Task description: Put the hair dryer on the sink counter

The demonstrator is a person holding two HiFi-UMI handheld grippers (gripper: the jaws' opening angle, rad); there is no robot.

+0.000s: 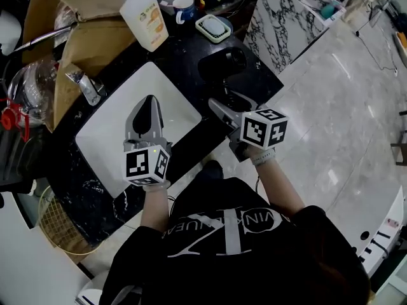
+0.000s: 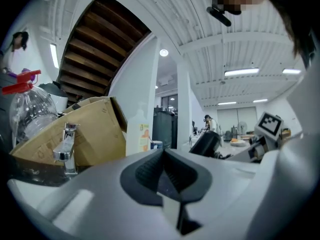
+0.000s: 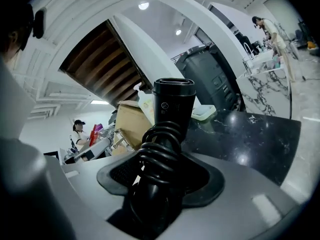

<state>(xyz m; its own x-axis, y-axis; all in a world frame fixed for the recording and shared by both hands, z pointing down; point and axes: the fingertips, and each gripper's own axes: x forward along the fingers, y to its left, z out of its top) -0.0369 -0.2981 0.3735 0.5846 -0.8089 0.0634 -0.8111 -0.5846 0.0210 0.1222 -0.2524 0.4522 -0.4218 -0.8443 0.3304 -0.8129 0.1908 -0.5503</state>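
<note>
The black hair dryer [image 1: 222,63] hangs over the black marble sink counter [image 1: 184,53], right of the white square sink [image 1: 108,145]. My right gripper [image 1: 232,103] is shut on its handle, around which the cord is wound. In the right gripper view the hair dryer [image 3: 172,104] stands up out of the jaws of the right gripper [image 3: 165,169], barrel on top. My left gripper [image 1: 151,107] hovers over the sink, shut with nothing in it. In its own view the left gripper [image 2: 164,156] shows its pads meeting.
A faucet [image 1: 86,84] stands at the sink's far left, with a cardboard box [image 1: 82,24] behind it. A soap bottle [image 1: 145,18], a mug [image 1: 184,8] and a soap dish [image 1: 213,28] line the back of the counter. A clear bottle [image 1: 19,107] is at far left.
</note>
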